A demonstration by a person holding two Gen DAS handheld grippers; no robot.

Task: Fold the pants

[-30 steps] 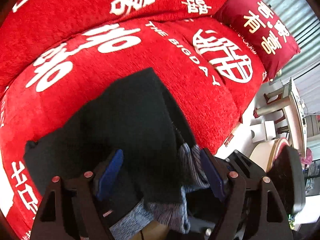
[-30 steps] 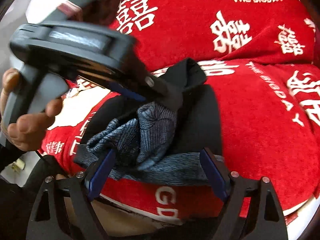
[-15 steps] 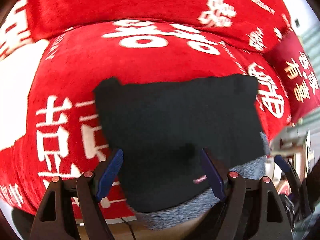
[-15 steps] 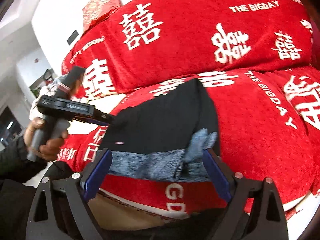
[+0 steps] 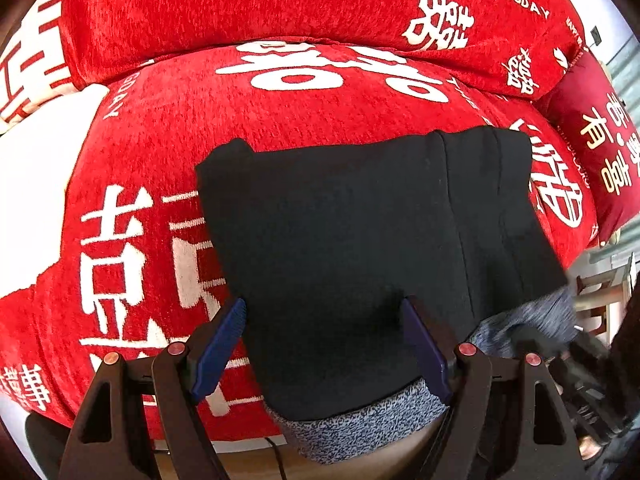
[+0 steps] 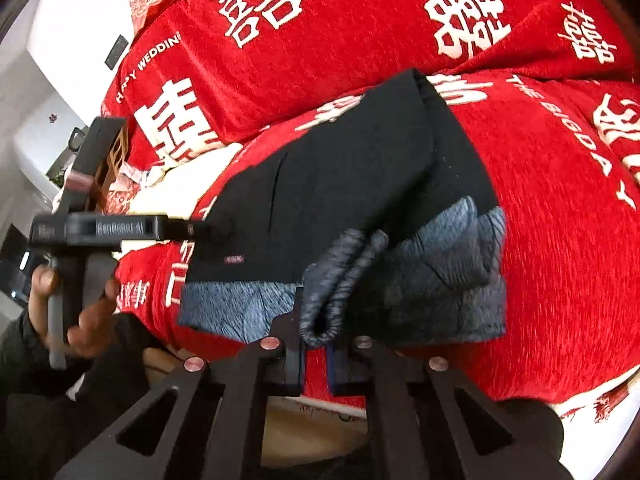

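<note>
Right tool (image 6: 316, 354) has just closed, pinching the pants' (image 5: 360, 248) grey lining (image 6: 340, 280); left tool (image 5: 320, 344) wide open, holding nothing, over the pants on the red sofa (image 5: 160, 128).

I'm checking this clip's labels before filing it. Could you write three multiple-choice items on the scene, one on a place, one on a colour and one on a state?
1. Where do the pants lie?
A. on the red sofa cover
B. on a wooden floor
C. on a chair

2. What colour is the pants' inner lining?
A. yellow
B. mottled blue-grey
C. green

3. How do the right tongs stand?
A. wide open above the pants
B. shut on nothing
C. shut on the pants' rolled edge

Key: 1 A, red printed fabric shows all around the pants; 2 B, the turned-out hem is blue-grey; 3 C, the rolled lining sits pinched where the fingers have just closed.
</note>
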